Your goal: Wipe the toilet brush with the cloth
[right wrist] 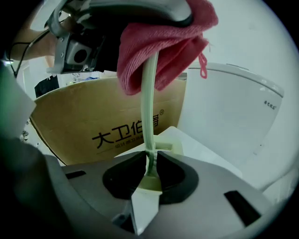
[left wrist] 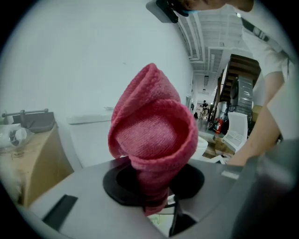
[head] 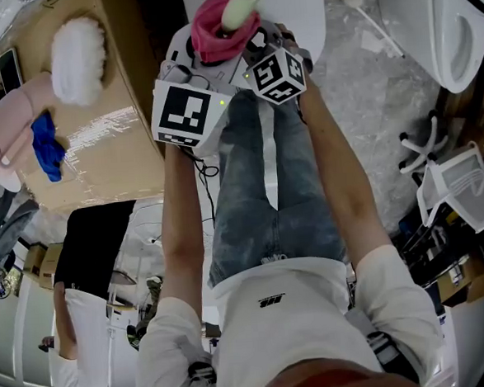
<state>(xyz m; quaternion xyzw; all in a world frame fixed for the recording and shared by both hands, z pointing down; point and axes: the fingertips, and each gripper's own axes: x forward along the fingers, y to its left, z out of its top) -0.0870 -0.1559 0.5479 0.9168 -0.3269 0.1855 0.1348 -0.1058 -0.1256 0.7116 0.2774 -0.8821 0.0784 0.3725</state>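
White toilet and cardboard box behind — my right gripper pinches the pale-green toilet brush by its handle; my left gripper clamps the red cloth — wrapped round the handle further along.

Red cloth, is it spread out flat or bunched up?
Bunched up: the cloth curls into a cone in the left gripper and wraps the brush handle.

Cluttered workshop hall: toilet, cardboard box.
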